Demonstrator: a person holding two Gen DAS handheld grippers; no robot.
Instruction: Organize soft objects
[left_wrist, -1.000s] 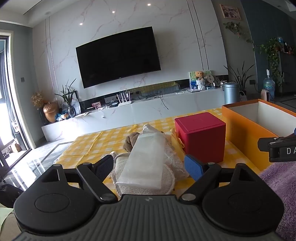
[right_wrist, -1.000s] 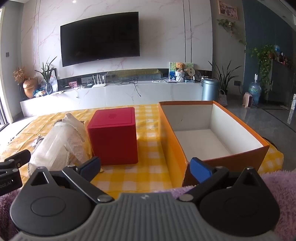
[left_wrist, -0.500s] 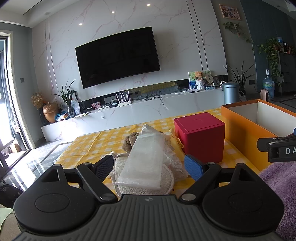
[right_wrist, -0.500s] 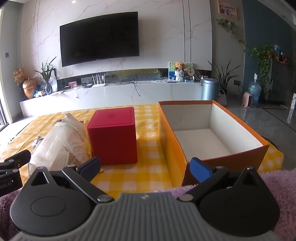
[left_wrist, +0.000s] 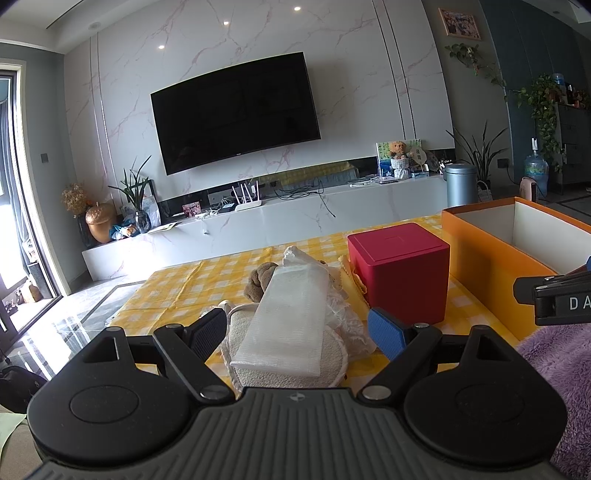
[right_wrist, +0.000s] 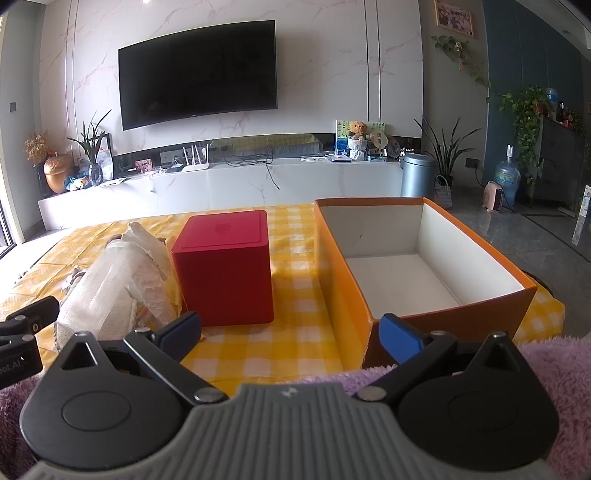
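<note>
While spread wide and gripping nothing, left gripper (left_wrist: 297, 328) poised low over yellow checked tablecloth (left_wrist: 207, 280), 2 fingers flanking the near end of the pile of soft objects (left_wrist: 295, 317) without touching it. Nearest in that pile, at 12 o'clock from the tongs: white bubble-wrap pad (left_wrist: 288, 321) lying flat on a round beige loofah pad (left_wrist: 332, 363); crinkled clear plastic at 1 o'clock; brown plush toy (left_wrist: 260, 280) farther back at 11 o'clock. Beyond, at 1 o'clock, red cube box (left_wrist: 400, 269), just beside the pile. Orange box (left_wrist: 484, 266) at 2 o'clock, open, white inside.

Right gripper (right_wrist: 291, 332) likewise spread and empty, hovering above a purple fuzzy cloth (right_wrist: 554, 369) along the near table edge. Orange box's near corner between the fingers toward 1 o'clock, red cube at 11 o'clock, soft pile at 10 o'clock, well apart from these tongs. Farthest, at 12 o'clock: white console and wall-mounted television (right_wrist: 197, 72).
</note>
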